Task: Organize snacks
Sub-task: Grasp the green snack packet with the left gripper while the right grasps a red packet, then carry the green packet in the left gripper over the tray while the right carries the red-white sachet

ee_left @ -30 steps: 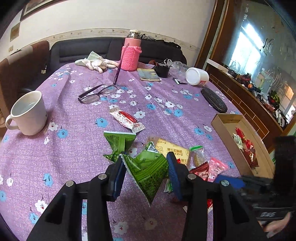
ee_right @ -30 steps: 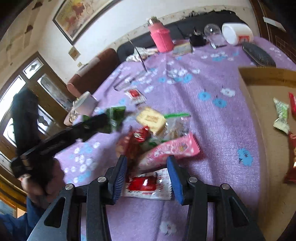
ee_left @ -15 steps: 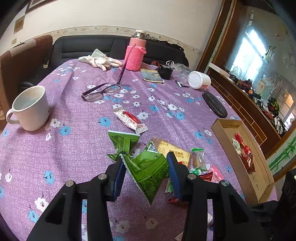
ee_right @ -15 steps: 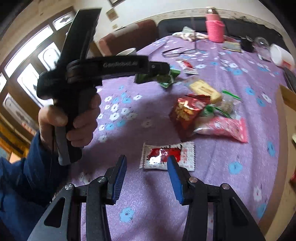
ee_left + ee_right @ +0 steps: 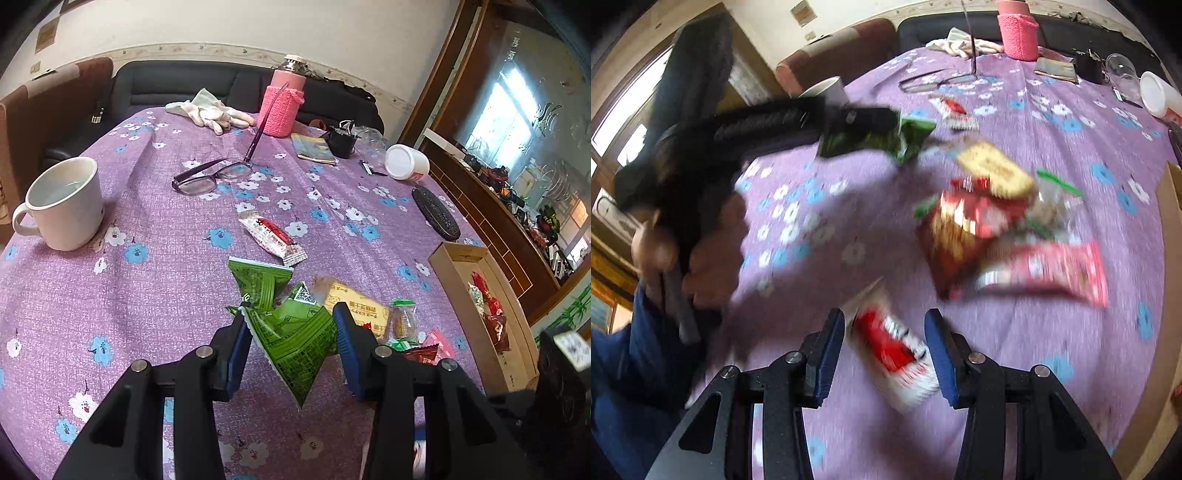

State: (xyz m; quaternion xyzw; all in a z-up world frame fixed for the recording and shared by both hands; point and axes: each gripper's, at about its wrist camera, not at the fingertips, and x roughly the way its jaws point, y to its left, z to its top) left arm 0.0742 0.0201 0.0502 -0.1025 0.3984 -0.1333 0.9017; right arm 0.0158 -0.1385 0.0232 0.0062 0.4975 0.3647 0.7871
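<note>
My left gripper point(image 5: 291, 343) is shut on a green snack packet point(image 5: 295, 339) and holds it just above the purple flowered tablecloth point(image 5: 166, 295). In the right wrist view the same green packet point(image 5: 908, 136) hangs from the left gripper, which a hand point(image 5: 701, 251) grips. My right gripper point(image 5: 884, 343) stands open low over a red-and-white packet point(image 5: 894, 350) that lies on the cloth between its fingers; the view is blurred. A cardboard box point(image 5: 454, 258) at the right holds a few red snacks point(image 5: 491, 317).
A pile of packets lies ahead: yellow point(image 5: 993, 170), red-gold point(image 5: 956, 229), pink point(image 5: 1049, 273). A second green packet point(image 5: 258, 280) and a red-white one point(image 5: 273, 236) lie apart. Farther off stand a mug point(image 5: 62, 203), glasses point(image 5: 210, 177), a pink bottle point(image 5: 284, 103) and a black case point(image 5: 436, 214).
The right gripper has swung and rolled, so the red-and-white packet now lies slanted between its fingers. The left gripper keeps the green packet and has hardly moved.
</note>
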